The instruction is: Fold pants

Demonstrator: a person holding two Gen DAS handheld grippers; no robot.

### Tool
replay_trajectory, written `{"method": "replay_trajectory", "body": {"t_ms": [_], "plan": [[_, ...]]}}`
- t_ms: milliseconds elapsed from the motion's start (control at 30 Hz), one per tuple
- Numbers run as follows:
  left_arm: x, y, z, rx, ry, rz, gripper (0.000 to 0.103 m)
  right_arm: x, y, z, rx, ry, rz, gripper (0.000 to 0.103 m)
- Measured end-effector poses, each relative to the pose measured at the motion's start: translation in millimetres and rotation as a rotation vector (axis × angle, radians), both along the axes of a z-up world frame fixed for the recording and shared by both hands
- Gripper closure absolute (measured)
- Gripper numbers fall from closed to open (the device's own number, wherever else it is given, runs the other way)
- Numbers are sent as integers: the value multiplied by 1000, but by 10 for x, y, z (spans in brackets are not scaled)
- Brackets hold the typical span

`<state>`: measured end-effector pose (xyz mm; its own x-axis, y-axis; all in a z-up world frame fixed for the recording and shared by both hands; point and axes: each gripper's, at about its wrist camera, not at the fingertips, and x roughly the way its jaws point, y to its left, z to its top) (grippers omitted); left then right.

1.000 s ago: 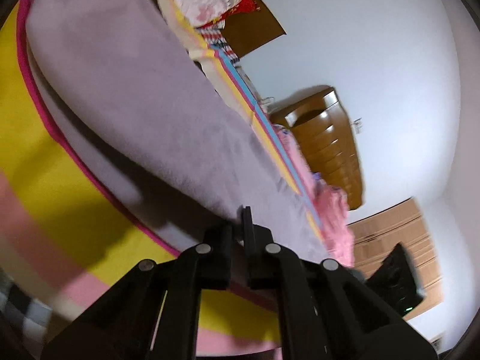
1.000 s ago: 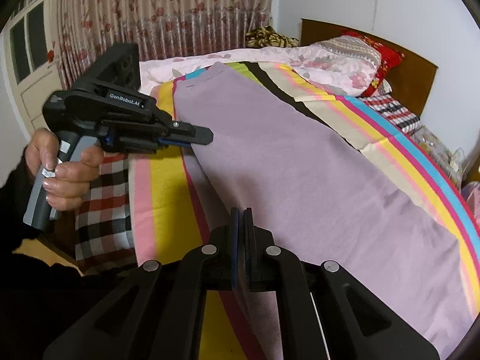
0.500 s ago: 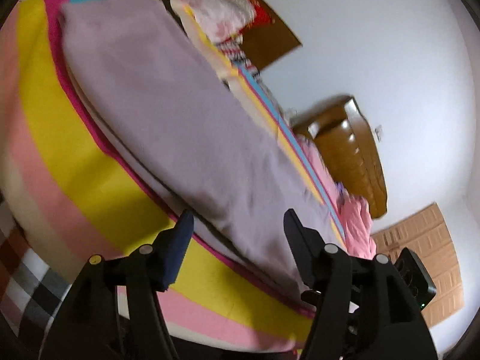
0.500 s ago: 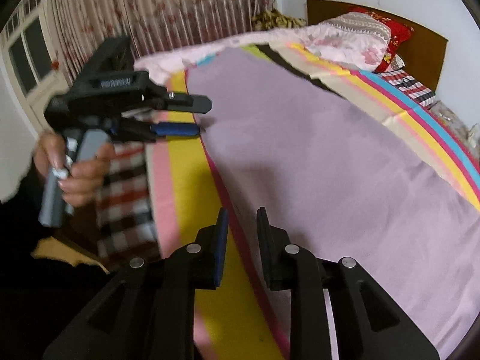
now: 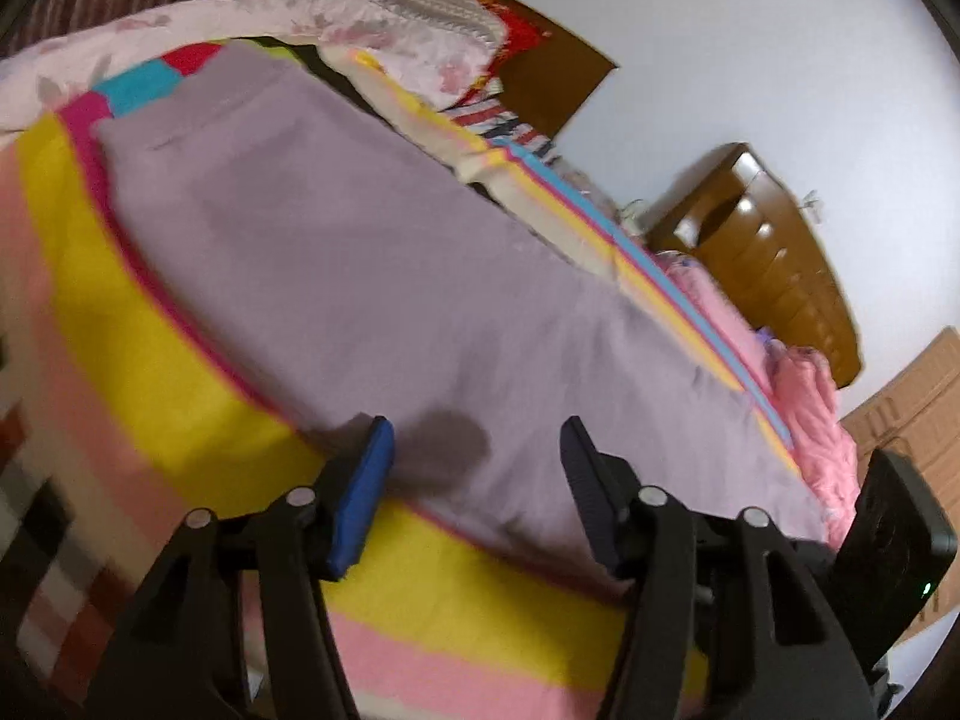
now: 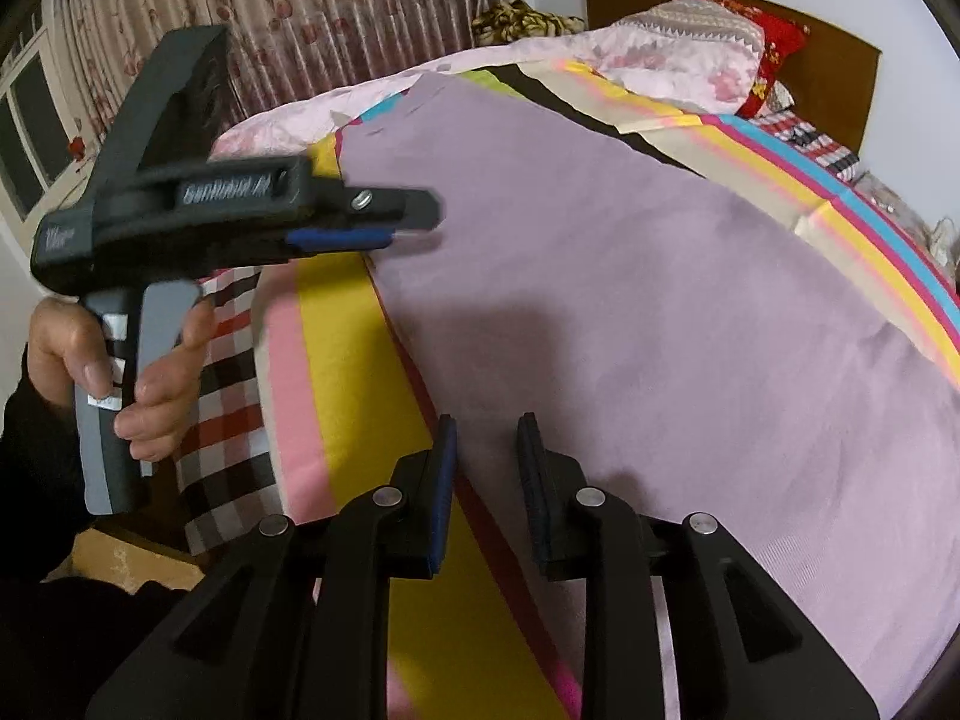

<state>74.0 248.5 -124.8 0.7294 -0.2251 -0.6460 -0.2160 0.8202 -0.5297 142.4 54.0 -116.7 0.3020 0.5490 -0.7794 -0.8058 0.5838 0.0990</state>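
Note:
Lilac pants lie spread flat along the striped bedspread, and the right wrist view also shows these pants. My left gripper hovers over their near edge with its jaws wide apart and closing, no cloth pinched between them. In the right wrist view a hand holds that left gripper level over the pants' left edge. My right gripper is above the same edge, nearer the camera. Its jaws are a little apart and opening, with nothing gripped.
Pillows and a pink floral quilt are heaped by the brown headboard. A wooden dresser stands by the wall. A plaid sheet hangs off the bed's side. Flowered curtains hang behind.
Both grippers were shut a second ago and now stand open, the left much wider. The left view has swung to take in more of the pants. The right gripper has dropped closer to the edge.

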Motion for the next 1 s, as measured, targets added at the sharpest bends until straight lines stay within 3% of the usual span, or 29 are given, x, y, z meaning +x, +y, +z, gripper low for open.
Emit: {"method": "replay_trajectory", "body": {"t_ms": [67, 167, 233, 533, 567, 600, 633, 800, 900, 1000], "plan": [[-168, 164, 23, -42, 2, 110, 46, -24, 68, 53, 9, -28, 40, 79], [-350, 424, 40, -39, -13, 247, 40, -28, 287, 93, 20, -53, 109, 79], [-413, 518, 28, -59, -6, 272, 39, -8, 434, 107, 15, -70, 140, 79], [-461, 631, -61, -112, -7, 282, 33, 180, 793, 8, -19, -61, 196, 79], [-468, 638, -70, -119, -6, 278, 33, 185, 782, 21, -16, -65, 189, 82], [-486, 630, -80, -122, -4, 275, 33, 179, 782, 25, -14, -67, 189, 96], [-491, 629, -90, -123, -5, 271, 33, 153, 766, 51, -9, -77, 199, 99], [-509, 664, -107, -125, -12, 275, 31, 63, 754, 204, 20, -107, 236, 99], [-482, 665, -118, -129, -9, 273, 31, 100, 806, -11, -34, -72, 237, 99], [-473, 640, -81, -134, -19, 258, 31, 110, 753, 3, -5, -37, 237, 94]]}}
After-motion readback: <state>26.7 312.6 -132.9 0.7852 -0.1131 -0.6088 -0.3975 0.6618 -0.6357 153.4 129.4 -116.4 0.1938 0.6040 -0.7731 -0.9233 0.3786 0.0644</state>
